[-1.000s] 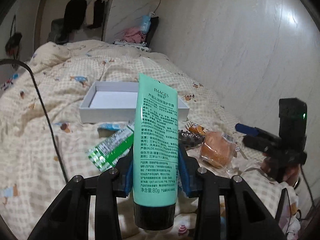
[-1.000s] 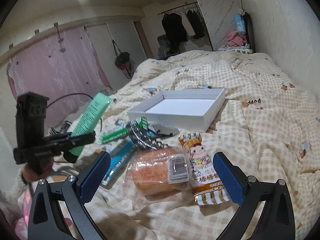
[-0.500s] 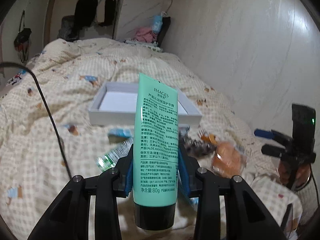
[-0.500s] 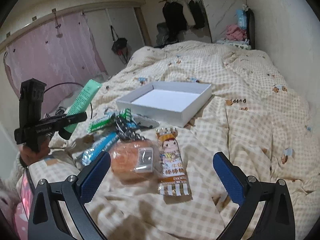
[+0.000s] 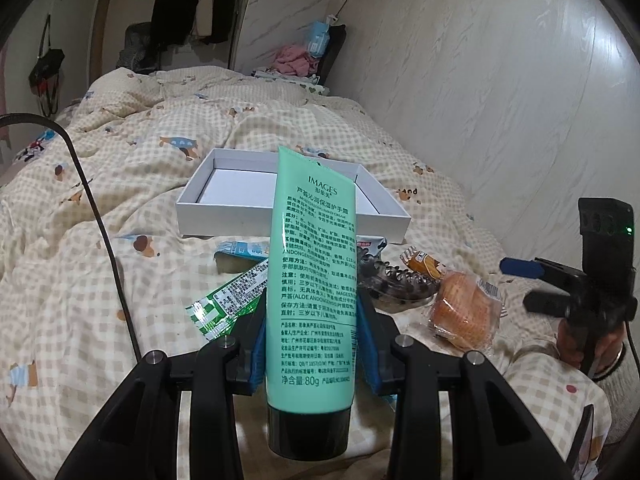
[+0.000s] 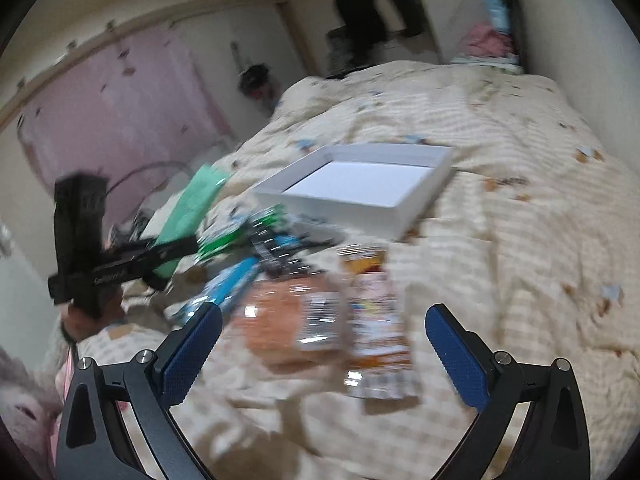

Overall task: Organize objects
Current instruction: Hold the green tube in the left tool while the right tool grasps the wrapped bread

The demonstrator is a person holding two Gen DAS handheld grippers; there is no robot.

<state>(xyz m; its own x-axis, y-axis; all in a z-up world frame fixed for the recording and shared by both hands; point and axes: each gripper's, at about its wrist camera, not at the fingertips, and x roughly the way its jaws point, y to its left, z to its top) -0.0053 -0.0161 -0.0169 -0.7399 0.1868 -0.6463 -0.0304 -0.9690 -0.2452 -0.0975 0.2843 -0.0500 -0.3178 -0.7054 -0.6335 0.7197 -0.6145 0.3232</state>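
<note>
1. Tongs on the left (image 5: 310, 344) are clamped on a mint-green hand cream tube (image 5: 312, 272), their blue pads pressing its sides low on the body. The tube stands upright between them, black cap nearest the camera and crimped end pointing up and away.
2. Seen from the right wrist, the same tube (image 6: 190, 216) leans up out of the left tongs (image 6: 168, 256) at the left of the bed, above the scattered packets and short of the box.
3. The right tongs (image 6: 322, 344) stand wide apart with nothing between the blue pads. They hang over the wrapped bread and the snack packet. This view is smeared by motion blur, so fine detail is lost.
4. A shallow white box (image 5: 292, 204) lies open on the bed, just beyond the pile of items. Its visible floor is bare and white; the tube hides part of it in the left view.
5. Between the box and the tongs lie a green-and-white packet (image 5: 228, 296), a light blue packet (image 5: 240, 249), a dark hair claw clip (image 5: 394, 284), a wrapped round bread (image 5: 464, 308) and an orange snack packet (image 5: 424, 262).
6. Everything rests on a cream checked quilt (image 5: 120, 184) with small cartoon prints.
7. A black cable (image 5: 94, 216) arcs across the left side of the quilt.
8. In the left view, the right tongs (image 5: 524, 270) show at the right edge, with a hand (image 5: 588, 344) gripping the handle below.
</note>
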